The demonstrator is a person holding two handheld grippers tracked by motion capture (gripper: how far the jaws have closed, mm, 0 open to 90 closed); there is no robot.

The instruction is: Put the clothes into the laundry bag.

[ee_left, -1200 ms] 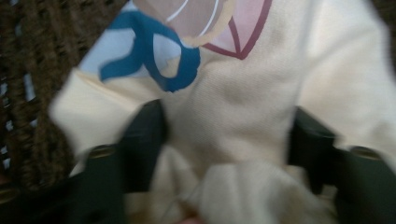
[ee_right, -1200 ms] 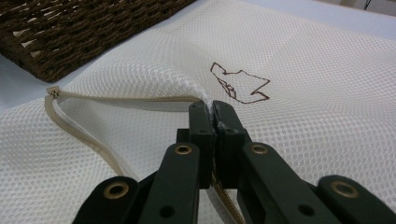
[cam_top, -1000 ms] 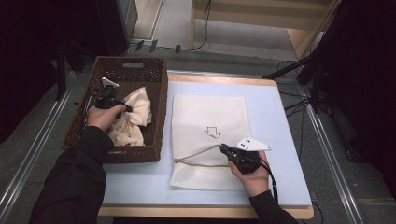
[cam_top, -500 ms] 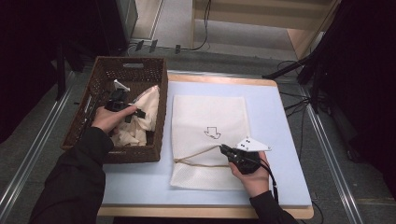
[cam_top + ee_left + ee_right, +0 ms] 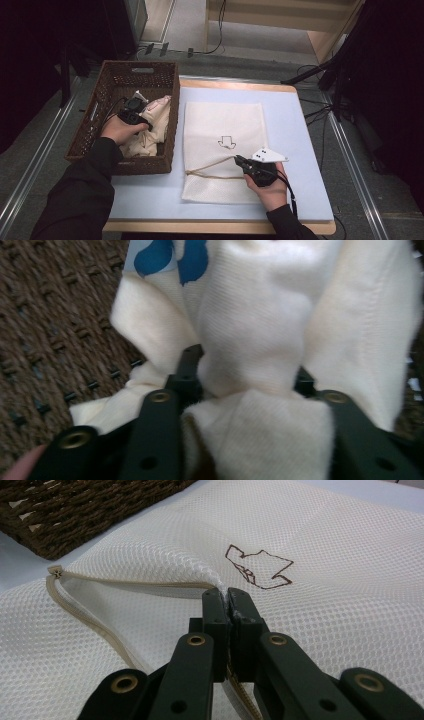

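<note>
- The left gripper (image 5: 245, 385), inside the wicker basket (image 5: 95, 125) at the left, has just been closing its jaws and now clamps a bunched fold of the cream garment (image 5: 260, 330).
- The right gripper (image 5: 229, 602), jaws together, pinches the zipper edge of the mesh laundry bag (image 5: 225, 125) lying flat on the tabletop (image 5: 300, 130), holding its mouth slightly lifted.
- Risk: the thick, loose fold could slip out when lifted, or drag on the basket wall.
- Risk: the narrow bag mouth may sag, blocking the garment.

Dim surroundings, lit table, blurry left gripper view.
</note>
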